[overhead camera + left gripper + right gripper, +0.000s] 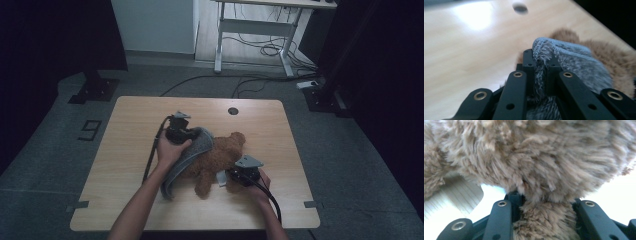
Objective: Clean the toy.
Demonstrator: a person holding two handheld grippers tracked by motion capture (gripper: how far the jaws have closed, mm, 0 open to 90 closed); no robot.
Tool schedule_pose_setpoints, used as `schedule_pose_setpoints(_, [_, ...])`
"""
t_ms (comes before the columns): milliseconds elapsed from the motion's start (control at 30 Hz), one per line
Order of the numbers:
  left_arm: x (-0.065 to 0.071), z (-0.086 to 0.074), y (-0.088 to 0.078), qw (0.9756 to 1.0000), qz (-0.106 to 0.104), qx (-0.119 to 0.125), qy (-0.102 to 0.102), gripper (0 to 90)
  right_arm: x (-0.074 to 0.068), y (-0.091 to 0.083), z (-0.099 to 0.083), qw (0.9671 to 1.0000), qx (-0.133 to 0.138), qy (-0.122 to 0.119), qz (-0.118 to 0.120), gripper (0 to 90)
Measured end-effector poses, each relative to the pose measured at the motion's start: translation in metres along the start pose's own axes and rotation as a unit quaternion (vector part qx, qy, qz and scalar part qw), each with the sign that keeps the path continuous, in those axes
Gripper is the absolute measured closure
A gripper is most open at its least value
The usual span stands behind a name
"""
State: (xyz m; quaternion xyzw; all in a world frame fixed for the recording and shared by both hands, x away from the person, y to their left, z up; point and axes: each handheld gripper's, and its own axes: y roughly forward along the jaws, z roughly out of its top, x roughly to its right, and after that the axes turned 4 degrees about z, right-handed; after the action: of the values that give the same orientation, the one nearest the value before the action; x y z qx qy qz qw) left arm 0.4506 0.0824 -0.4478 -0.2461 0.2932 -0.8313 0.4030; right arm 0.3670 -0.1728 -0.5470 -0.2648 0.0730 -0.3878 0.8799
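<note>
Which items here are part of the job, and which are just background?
In the job:
- grey cloth, clamped in the left gripper
- brown plush toy, a limb clamped in the right gripper

Just there:
- table, with its grommet hole
- white desk
- floor cables

My left tongs (540, 65) are matte black linkage bars with brass-ringed pivot holes and small screw holes. My right tongs (544, 205) look identical. Each carries a grey three-cornered plate and trails a thick black cable. My forearms are bare, unsleeved.
</note>
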Motion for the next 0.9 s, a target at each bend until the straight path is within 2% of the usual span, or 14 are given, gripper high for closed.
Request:
schedule_pose_setpoints(67, [0.001,-0.008,0.008,1.0,0.001,-0.001,-0.005,81.9,0.0,-0.001,-0.002,1.0,-0.003,0.0,-0.004,61.7])
schedule_pose_setpoints(167, [-0.004,-0.021,0.004,0.9995,-0.021,0.008,-0.024,82.6,0.001,-0.003,-0.004,1.0,-0.001,0.004,-0.002,61.2])
schedule_pose_setpoints(233, [-0.003,-0.032,-0.004,0.9994,-0.024,0.016,-0.019,82.8,-0.001,-0.004,-0.004,1.0,-0.001,0.003,-0.001,60.0])
schedule_pose_setpoints(300, [0.001,-0.041,-0.01,0.9993,-0.025,0.025,-0.012,83.1,-0.004,-0.004,-0.003,1.0,-0.004,0.0,-0.007,55.1])
schedule_pose_setpoints(367, [0.005,-0.052,-0.015,0.999,-0.026,0.037,-0.003,83.2,-0.006,-0.007,-0.002,0.9999,-0.012,-0.001,-0.002,48.5])
schedule_pose_setpoints(467, [0.006,-0.064,-0.021,0.9979,-0.037,0.053,-0.006,83.4,-0.002,-0.017,-0.007,0.9992,-0.013,0.024,0.029,37.3])
schedule_pose_setpoints(533, [0.009,-0.069,-0.023,0.9974,-0.039,0.06,-0.003,83.5,0.004,-0.028,-0.013,0.9983,-0.001,0.041,0.042,32.1])
schedule_pose_setpoints(667, [0.019,-0.077,-0.027,0.9971,-0.027,0.068,0.017,83.6,0.02,-0.052,-0.013,0.9928,0.032,0.089,0.073,26.5])
schedule_pose_setpoints(767, [0.023,-0.084,-0.031,0.9966,-0.02,0.078,0.019,83.7,0.02,-0.059,-0.005,0.9922,0.037,0.082,0.086,22.7])
schedule_pose_setpoints(833, [0.022,-0.089,-0.035,0.9961,-0.03,0.083,0.01,83.7,0.018,-0.063,0.0,0.9922,0.037,0.069,0.097,19.4])
schedule_pose_setpoints(900, [0.023,-0.093,-0.036,0.9956,-0.042,0.084,0.005,83.8,0.021,-0.071,0.004,0.987,0.067,0.08,0.122,19.2])
